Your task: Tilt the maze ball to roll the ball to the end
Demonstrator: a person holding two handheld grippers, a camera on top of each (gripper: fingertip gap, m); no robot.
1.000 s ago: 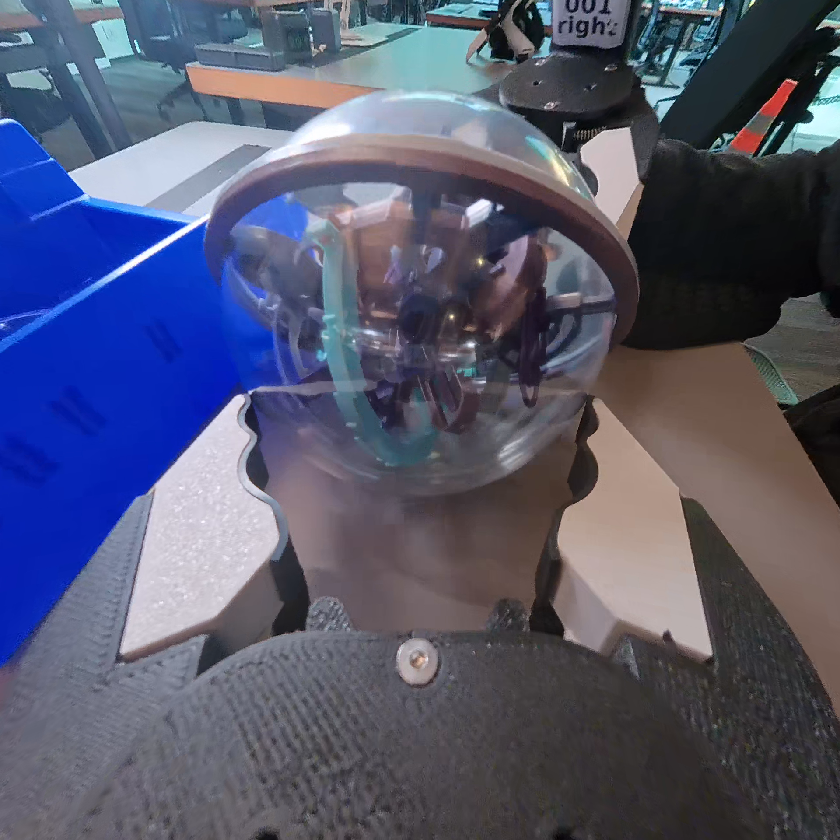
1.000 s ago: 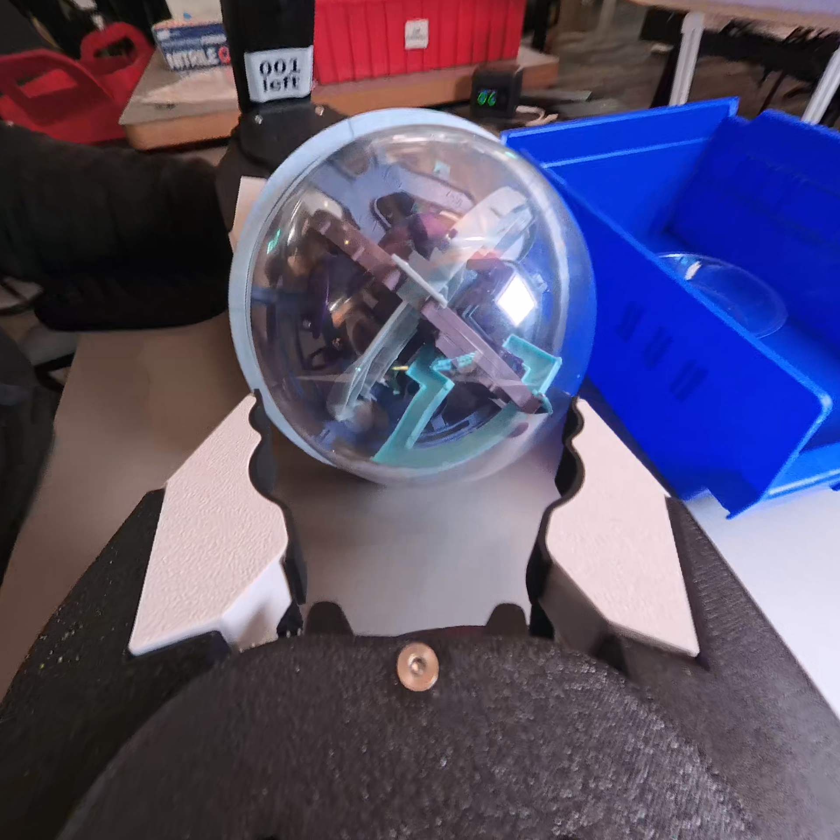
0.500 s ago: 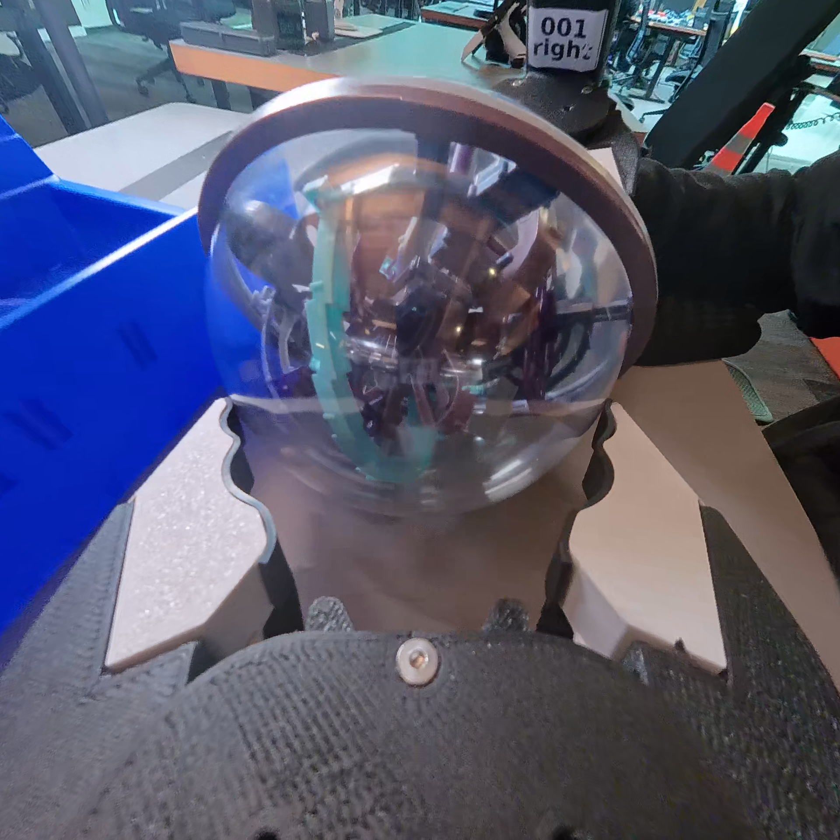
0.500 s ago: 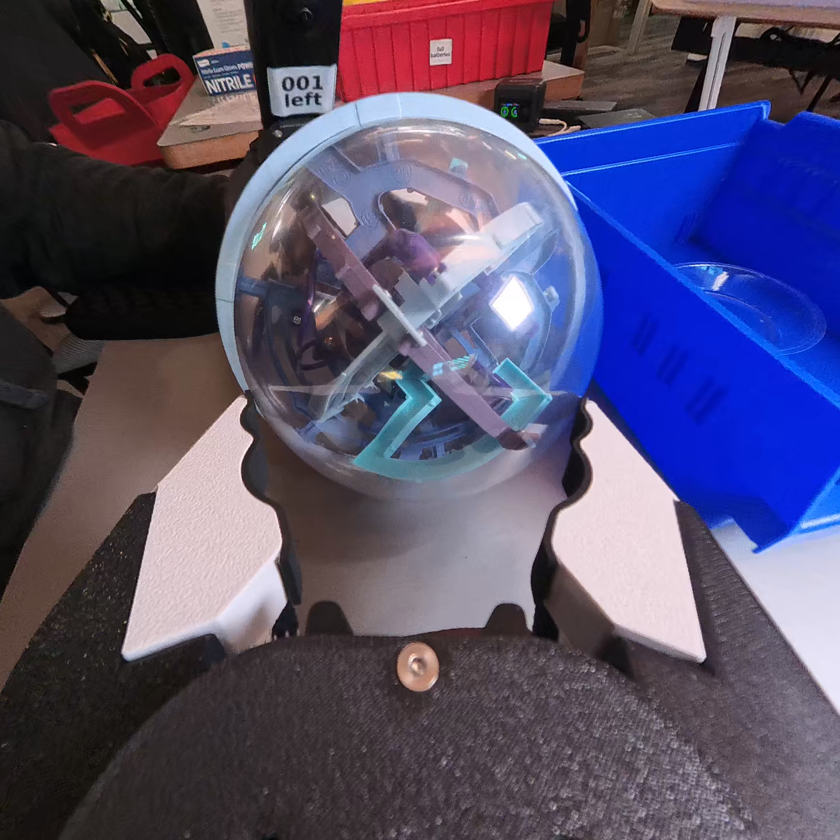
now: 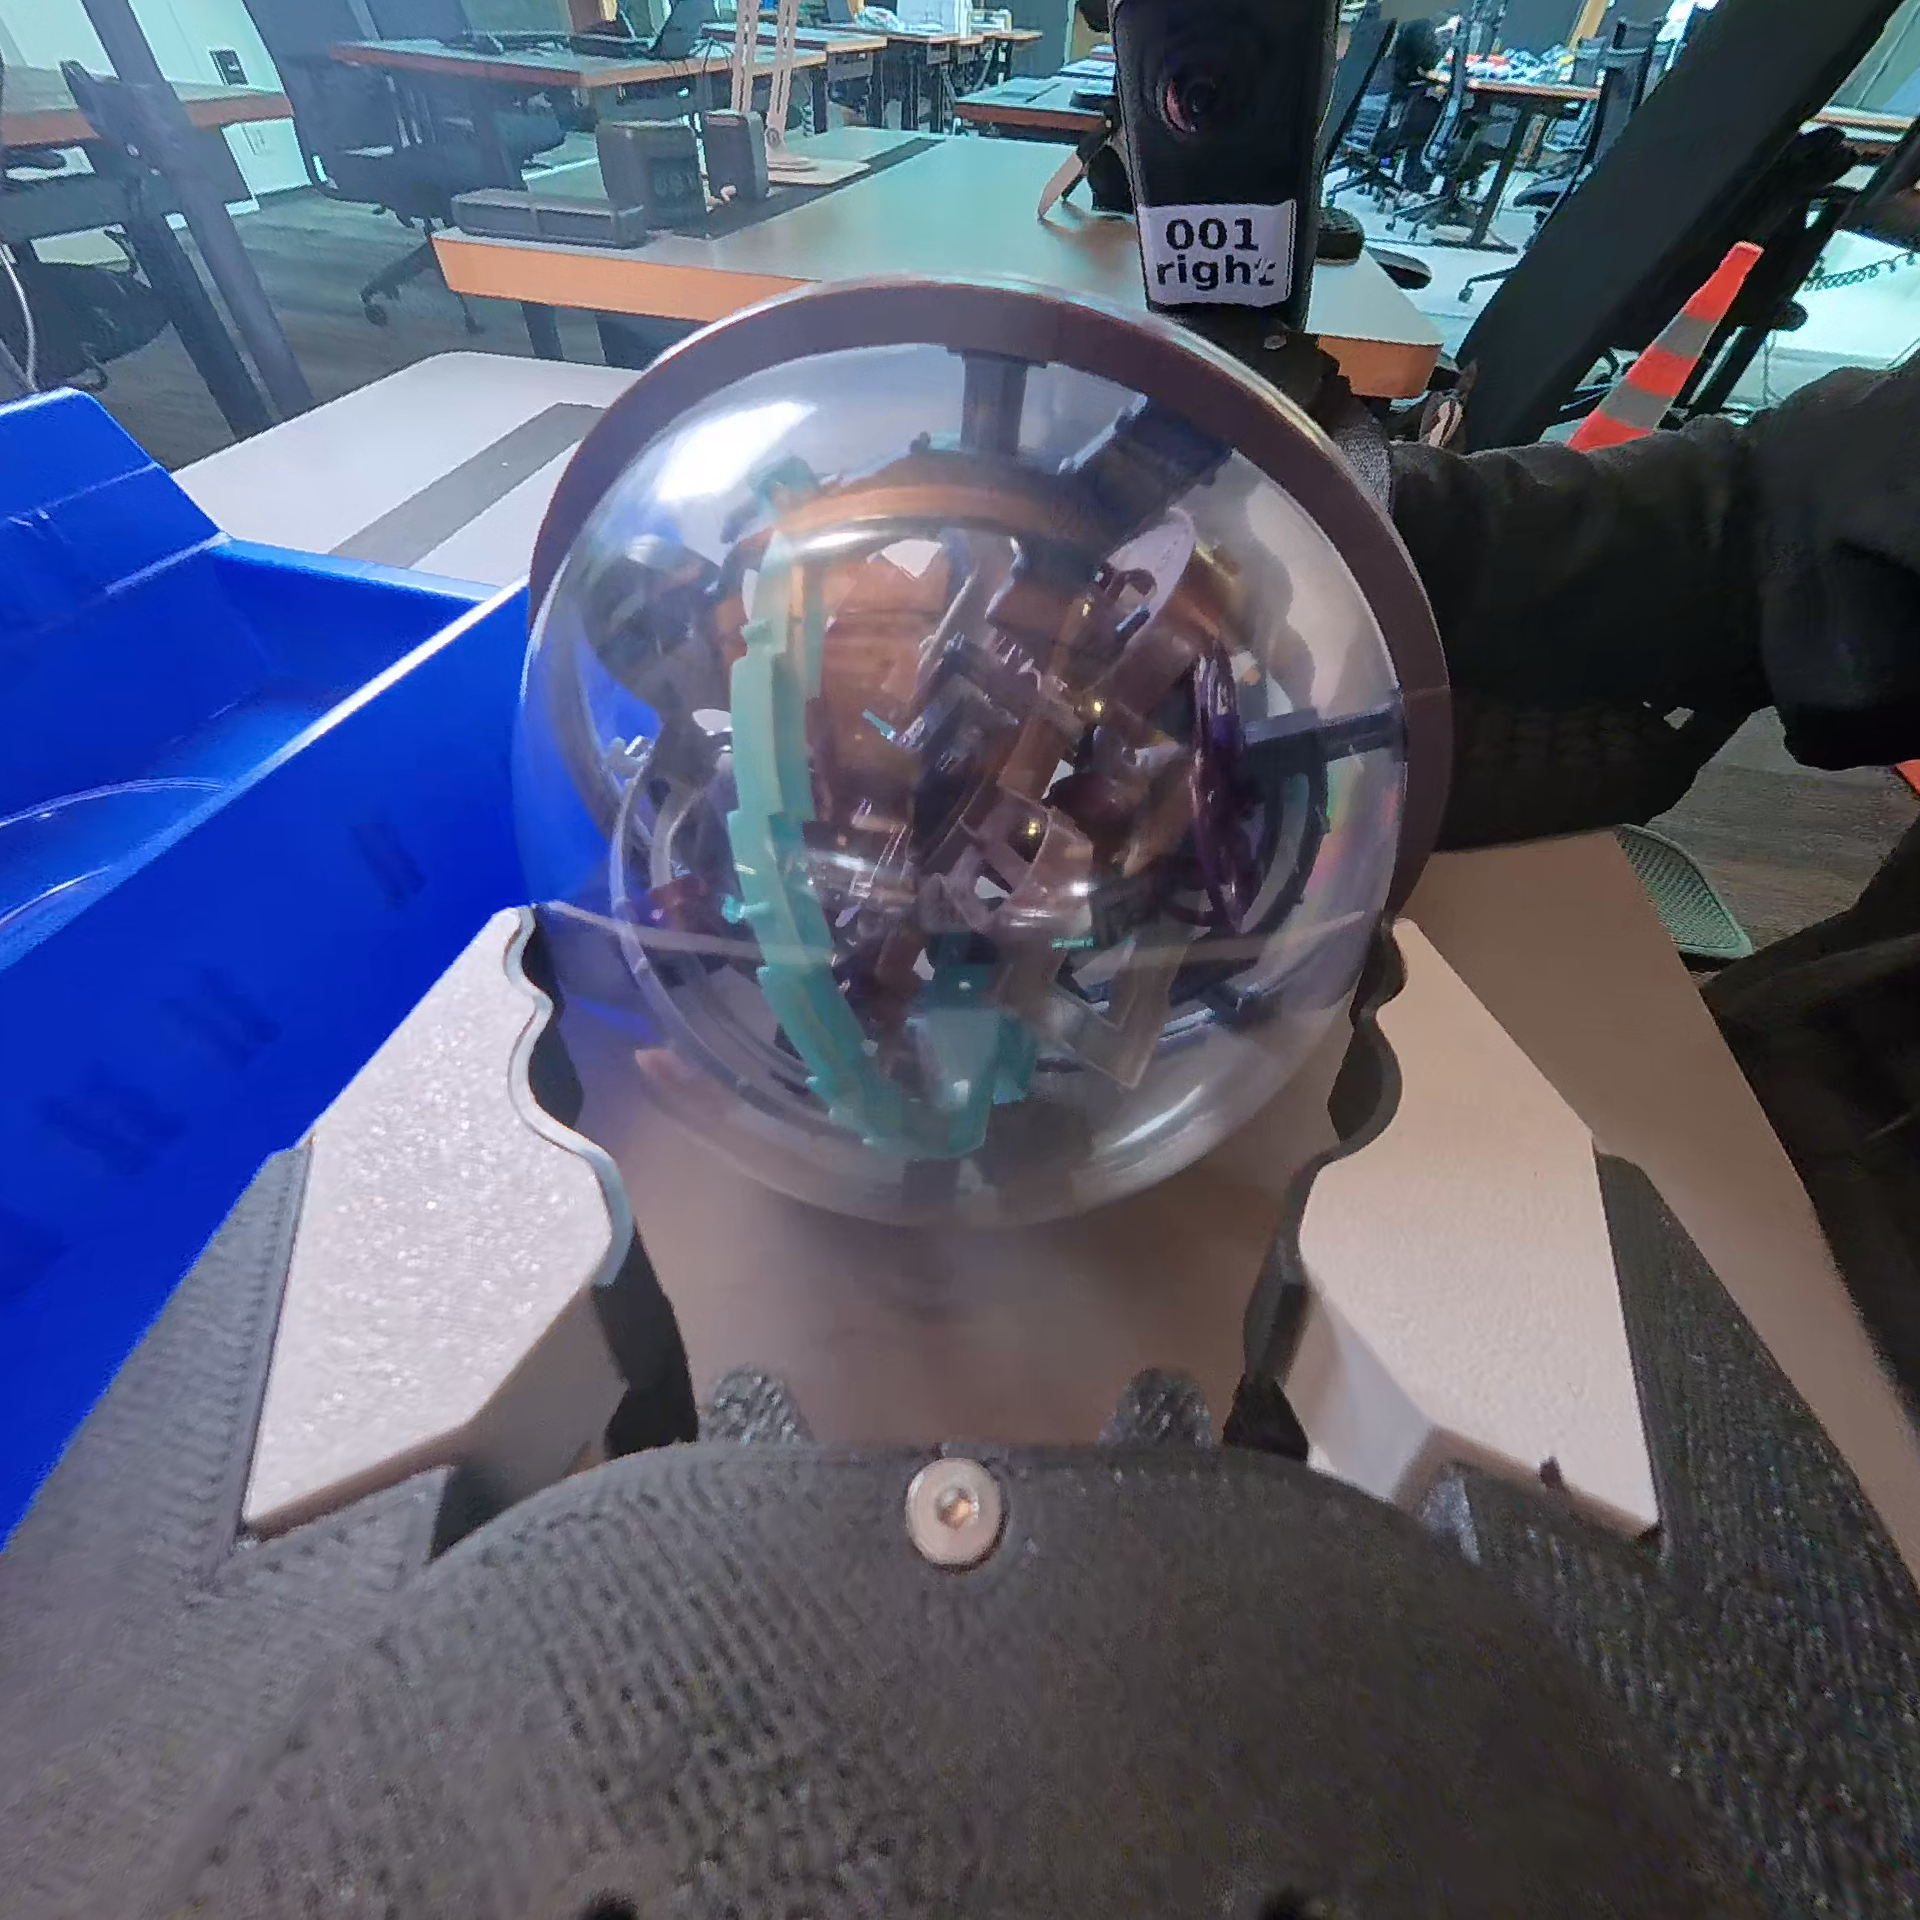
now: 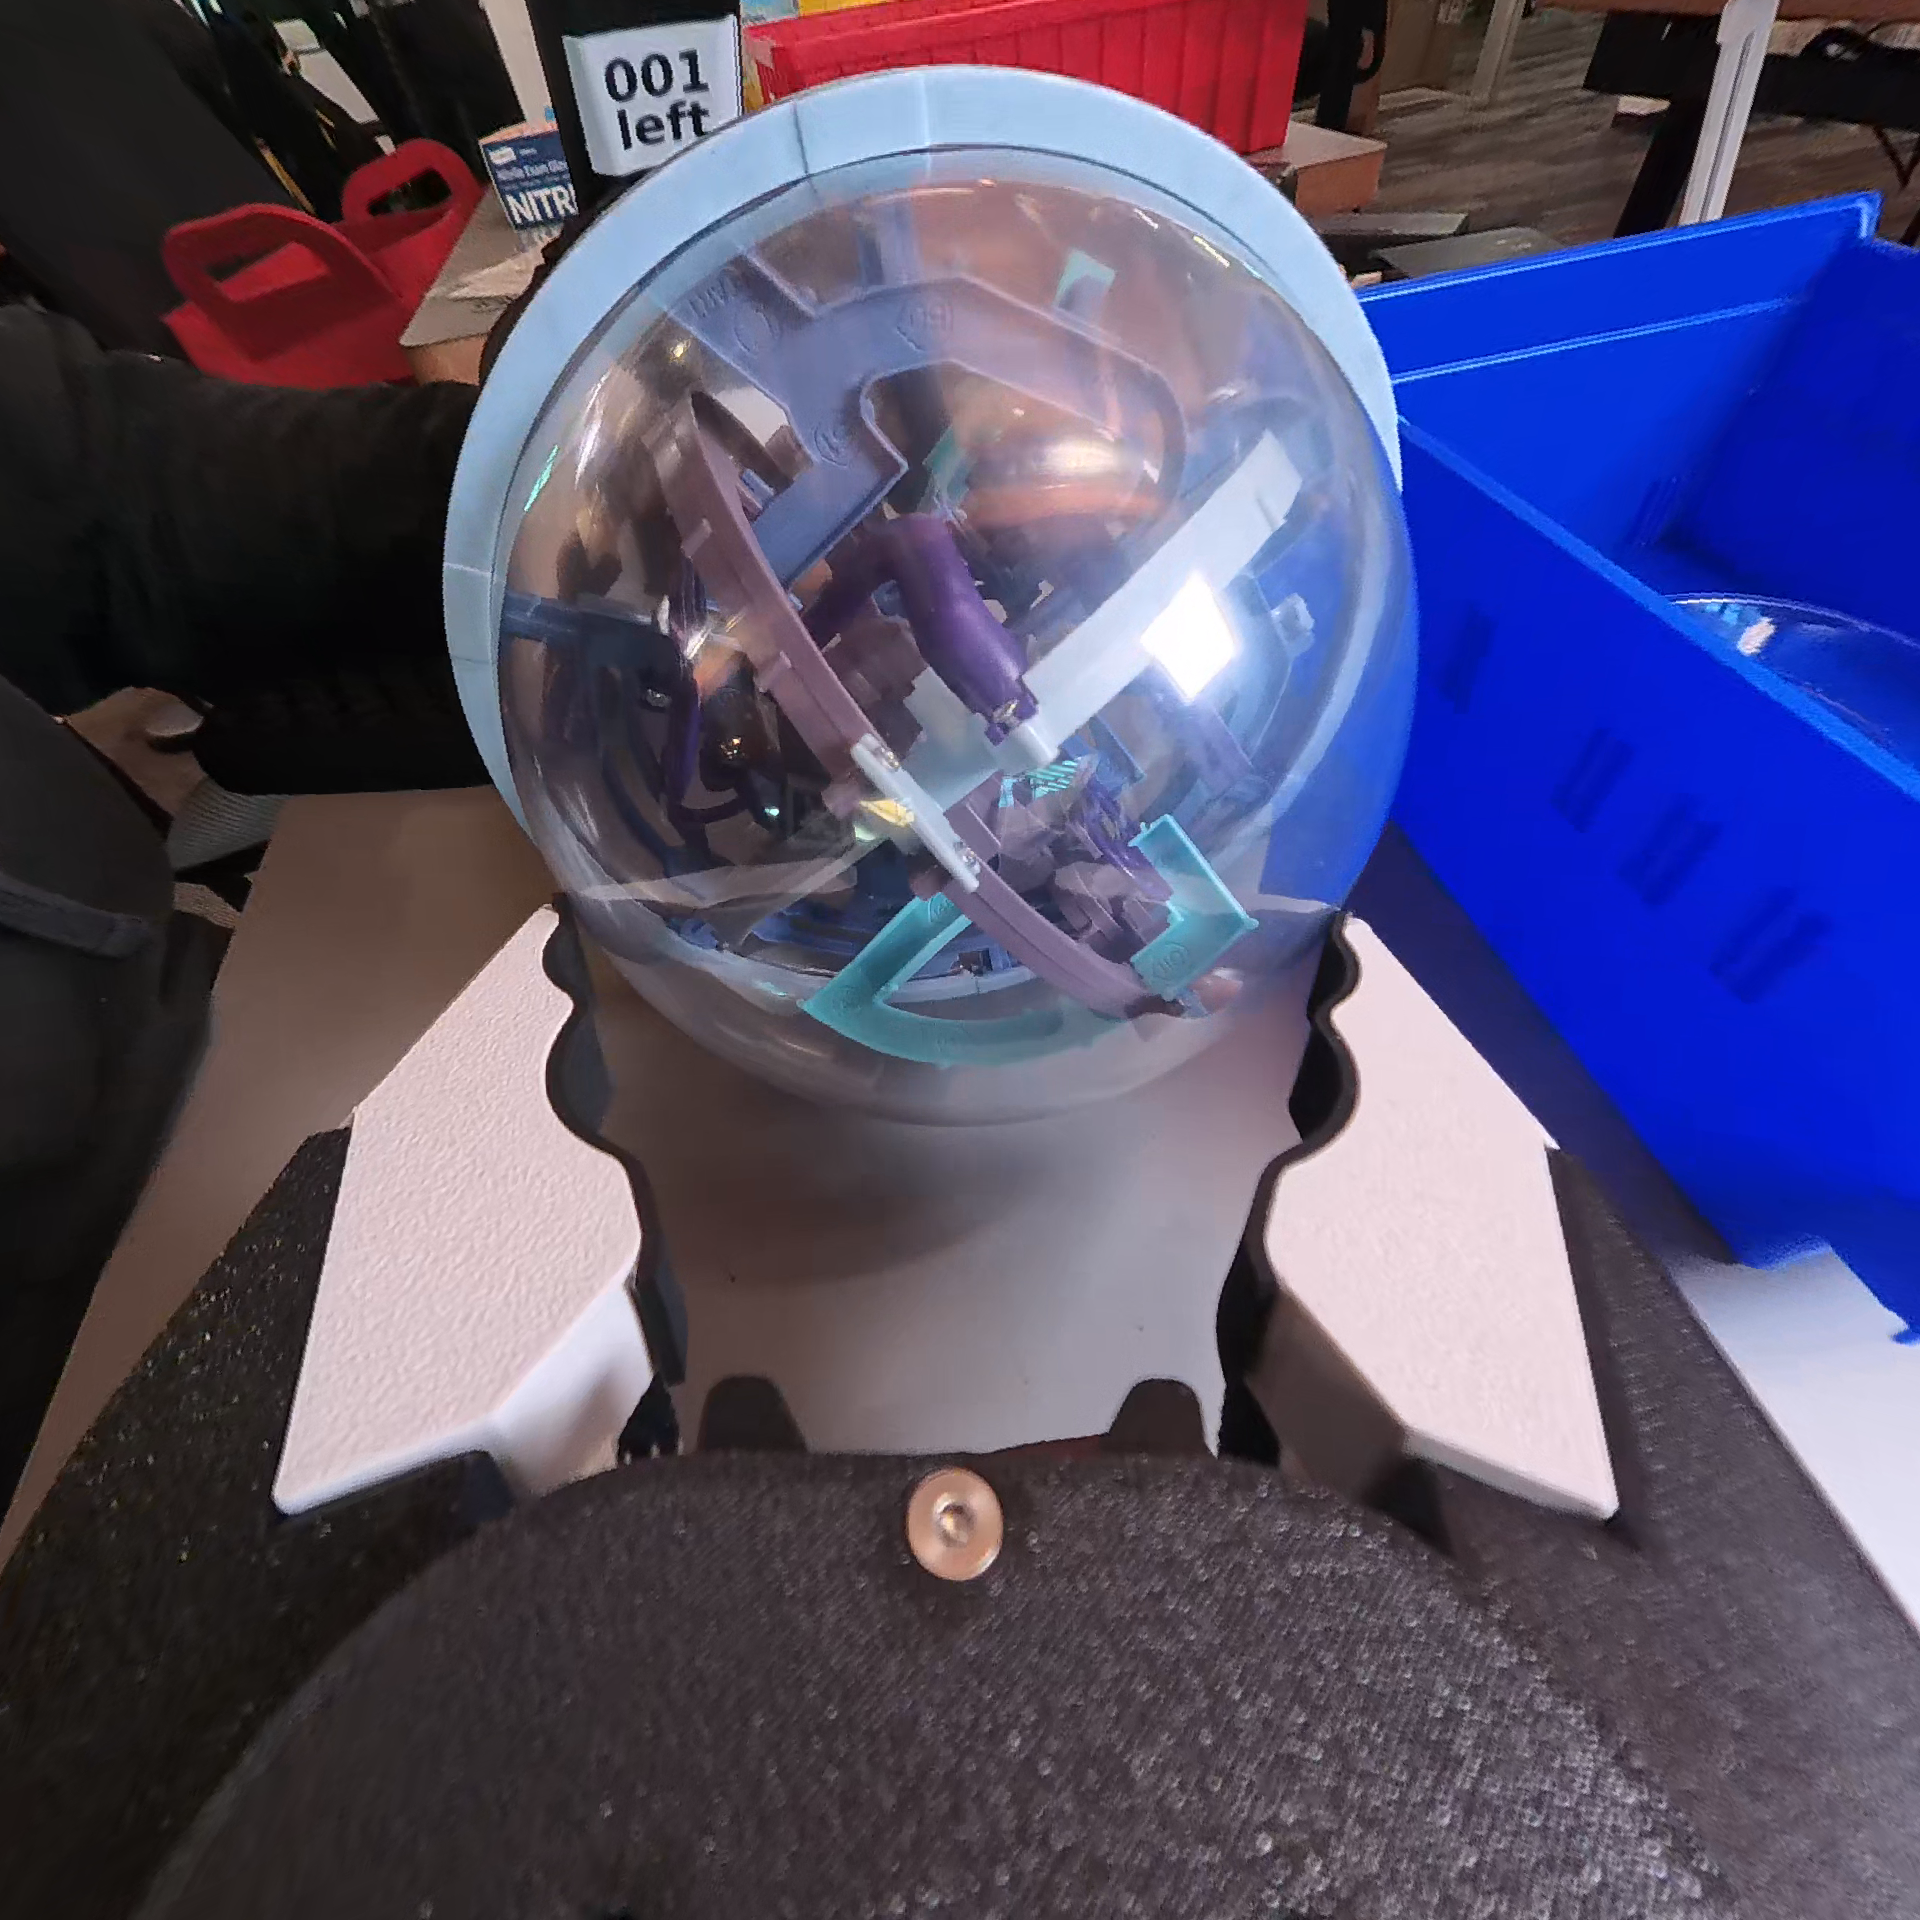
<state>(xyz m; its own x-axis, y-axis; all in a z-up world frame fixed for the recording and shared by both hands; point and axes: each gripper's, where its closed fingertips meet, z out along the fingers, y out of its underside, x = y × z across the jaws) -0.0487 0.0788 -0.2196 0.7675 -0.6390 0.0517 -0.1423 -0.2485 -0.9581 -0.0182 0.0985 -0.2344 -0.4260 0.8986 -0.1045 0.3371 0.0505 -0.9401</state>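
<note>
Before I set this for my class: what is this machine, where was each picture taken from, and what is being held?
There is no robot: a person holds two hand-held claws, each carrying a camera that looks along its fingers. In the left wrist view, the left claw grips a clear maze ball full of coloured tracks; the right claw grips it from the opposite side in the other view. The ball is held above a pale table, beside a blue bin. I cannot pick out the small ball inside.

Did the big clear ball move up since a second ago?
Yes. In the right wrist view the maze ball now rises above the blue bin's rim, held between both grippers.
</note>
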